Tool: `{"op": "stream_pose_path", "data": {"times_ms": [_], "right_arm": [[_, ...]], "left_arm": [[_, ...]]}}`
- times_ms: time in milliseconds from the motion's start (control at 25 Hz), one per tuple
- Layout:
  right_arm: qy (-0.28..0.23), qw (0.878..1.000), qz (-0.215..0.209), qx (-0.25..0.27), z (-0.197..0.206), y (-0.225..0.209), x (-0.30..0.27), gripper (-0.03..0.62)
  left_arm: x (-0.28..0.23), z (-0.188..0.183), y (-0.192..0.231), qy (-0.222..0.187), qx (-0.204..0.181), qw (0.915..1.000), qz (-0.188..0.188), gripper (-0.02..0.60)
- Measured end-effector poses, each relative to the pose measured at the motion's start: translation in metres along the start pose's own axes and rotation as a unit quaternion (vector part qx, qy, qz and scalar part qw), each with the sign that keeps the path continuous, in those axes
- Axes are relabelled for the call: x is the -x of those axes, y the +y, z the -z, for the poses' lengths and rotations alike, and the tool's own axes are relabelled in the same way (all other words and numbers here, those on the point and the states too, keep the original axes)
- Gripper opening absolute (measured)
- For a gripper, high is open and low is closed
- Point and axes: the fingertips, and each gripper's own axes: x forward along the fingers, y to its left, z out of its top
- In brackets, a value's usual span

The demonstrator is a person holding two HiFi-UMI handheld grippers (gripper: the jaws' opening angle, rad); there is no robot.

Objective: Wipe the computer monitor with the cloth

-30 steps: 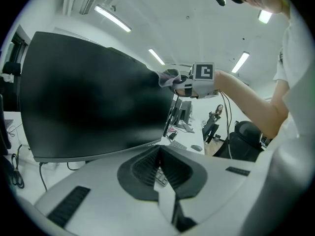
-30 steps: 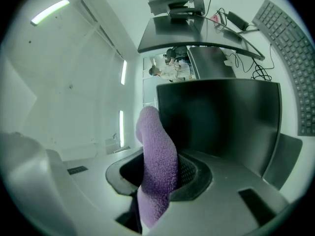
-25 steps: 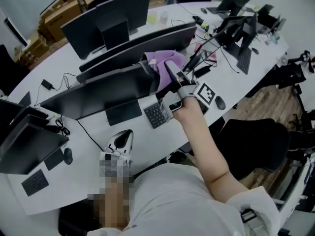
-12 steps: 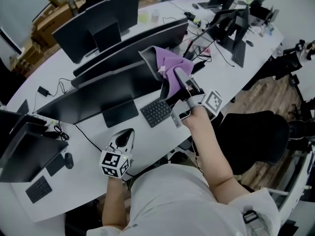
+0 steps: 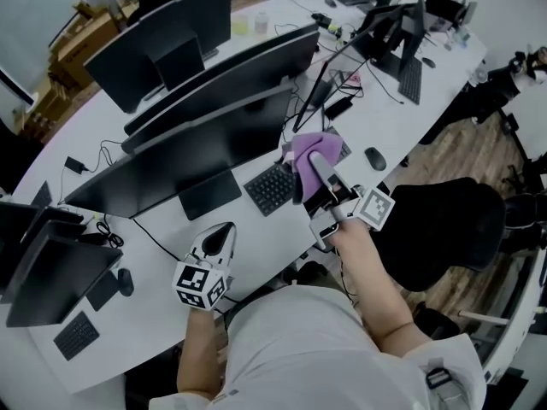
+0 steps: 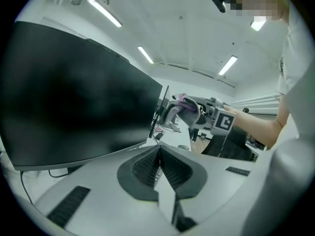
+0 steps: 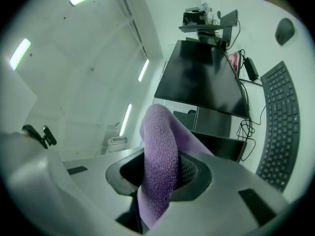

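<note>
Cloth [image 5: 306, 148], purple, hangs pinched in the right gripper [image 5: 316, 165], jaws clamped on it, over the keyboard's [image 5: 272, 188] right end near the table's [image 5: 256, 242] front edge. It sits just off the monitor's [image 5: 197, 156] right edge, apart from the screen. Left gripper [image 5: 222, 231] is over bare table by the front edge, jaws pressed together on nothing. Mouse [image 5: 374, 158] lies right of the cloth, bare table between.
</note>
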Motion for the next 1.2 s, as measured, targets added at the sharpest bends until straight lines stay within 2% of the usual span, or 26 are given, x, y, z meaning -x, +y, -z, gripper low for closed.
{"op": "stream_pose_path", "data": {"times_ms": [280,440,680,800,960,1200], "right_arm": [[0.053,0.994,0.025,0.091,0.038,-0.007,0.035,0.102],[0.091,0.982,0.056,0.158,0.064,-0.017,0.050,0.103],[0.129,0.965,0.086,0.210,0.091,-0.030,0.068,0.103],[0.149,0.954,0.091,0.243,0.102,-0.031,0.074,0.103],[0.179,0.931,0.098,0.302,0.113,-0.032,0.078,0.103],[0.201,0.907,0.104,0.356,0.119,-0.031,0.084,0.104]], "left_arm": [[0.006,-0.007,-0.005,-0.017,-0.002,0.9997,0.018,0.003],[0.010,-0.011,-0.004,-0.028,0.001,0.9993,0.023,0.003],[0.014,-0.013,-0.001,-0.036,0.004,0.9989,0.031,0.003],[0.017,-0.013,0.000,-0.036,0.004,0.9988,0.033,0.003],[0.019,-0.011,0.000,-0.033,0.001,0.9989,0.034,0.003],[0.022,-0.012,-0.003,-0.035,-0.003,0.9988,0.035,0.003]]}}
